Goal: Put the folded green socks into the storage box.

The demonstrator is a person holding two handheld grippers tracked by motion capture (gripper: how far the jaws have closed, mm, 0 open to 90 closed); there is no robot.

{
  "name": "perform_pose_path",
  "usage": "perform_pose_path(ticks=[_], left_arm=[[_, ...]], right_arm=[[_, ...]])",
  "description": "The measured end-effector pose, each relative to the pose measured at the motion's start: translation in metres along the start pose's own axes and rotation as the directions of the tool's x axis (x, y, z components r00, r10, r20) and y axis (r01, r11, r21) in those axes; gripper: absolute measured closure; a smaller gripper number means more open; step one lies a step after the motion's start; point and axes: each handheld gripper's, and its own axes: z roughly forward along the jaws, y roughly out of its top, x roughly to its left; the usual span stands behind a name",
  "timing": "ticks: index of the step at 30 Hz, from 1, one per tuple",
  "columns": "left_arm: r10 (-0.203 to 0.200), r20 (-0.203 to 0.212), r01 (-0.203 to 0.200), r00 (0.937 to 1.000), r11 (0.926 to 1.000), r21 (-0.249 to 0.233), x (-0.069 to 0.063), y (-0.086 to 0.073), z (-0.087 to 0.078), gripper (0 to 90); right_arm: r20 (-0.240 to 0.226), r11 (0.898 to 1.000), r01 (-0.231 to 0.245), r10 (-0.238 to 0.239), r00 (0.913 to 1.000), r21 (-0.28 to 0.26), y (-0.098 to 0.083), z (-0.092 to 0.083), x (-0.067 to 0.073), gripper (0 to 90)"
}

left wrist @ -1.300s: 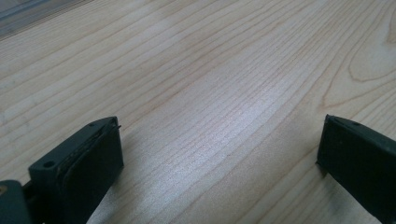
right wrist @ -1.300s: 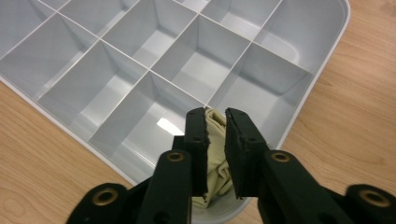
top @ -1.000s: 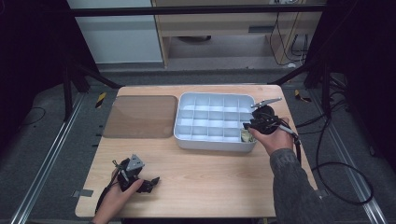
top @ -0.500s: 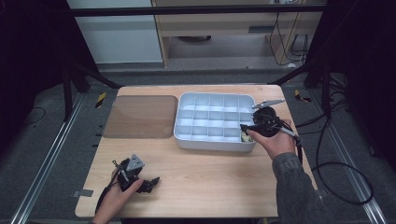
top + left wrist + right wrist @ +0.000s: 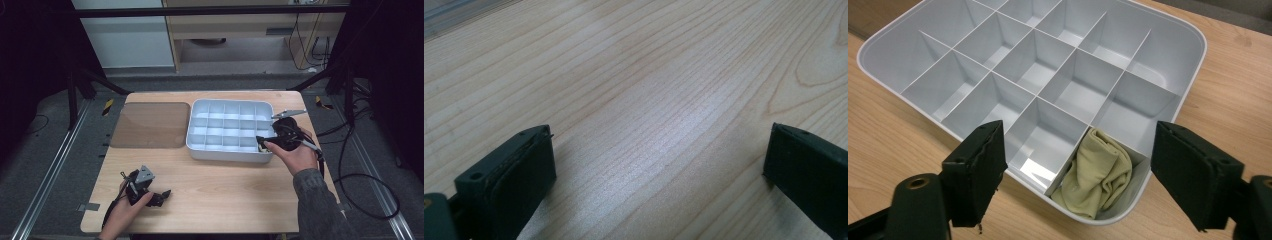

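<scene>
Beige cloth [image 5: 1096, 172] in tray [image 5: 1193, 70] corner cell; right claw [image 5: 1090, 180] just opened wide, empty.

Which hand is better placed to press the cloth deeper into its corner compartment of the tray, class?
Right. The right tool hangs open directly over the beige cloth in the white tray's near right corner compartment. The left tool rests open on the bare wooden table, well away from the tray.

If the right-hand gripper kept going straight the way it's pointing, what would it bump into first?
Most likely the yellowish cloth in the corner compartment of the white divided tray. The right gripper has just been opening, with nothing between its pads. Depth is hard to judge.
</scene>
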Motion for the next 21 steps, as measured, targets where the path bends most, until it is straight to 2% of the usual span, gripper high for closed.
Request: perform_pose_path(ticks=[8,10,21], left_arm=[[0.0,-0.001,0.0,1.0,1.0,0.0,0.0,0.0,0.0,0.0],[0.0,0.0,0.0,1.0,1.0,-0.001,0.0,0.001,0.001,0.0],[0.003,0.002,-0.003,1.0,1.0,-0.001,-0.001,0.0,0.0,0.0]], right_arm=[[0.004,1.0,-0.009,0.009,1.0,-0.005,-0.006,-0.003,0.001,13.2],[0.002,1.0,0.003,-0.003,1.0,-0.016,-0.007,-0.006,0.001,11.1],[-0.005,0.999,0.026,-0.026,0.9996,-0.035,-0.023,-0.011,0.006,8.7]])
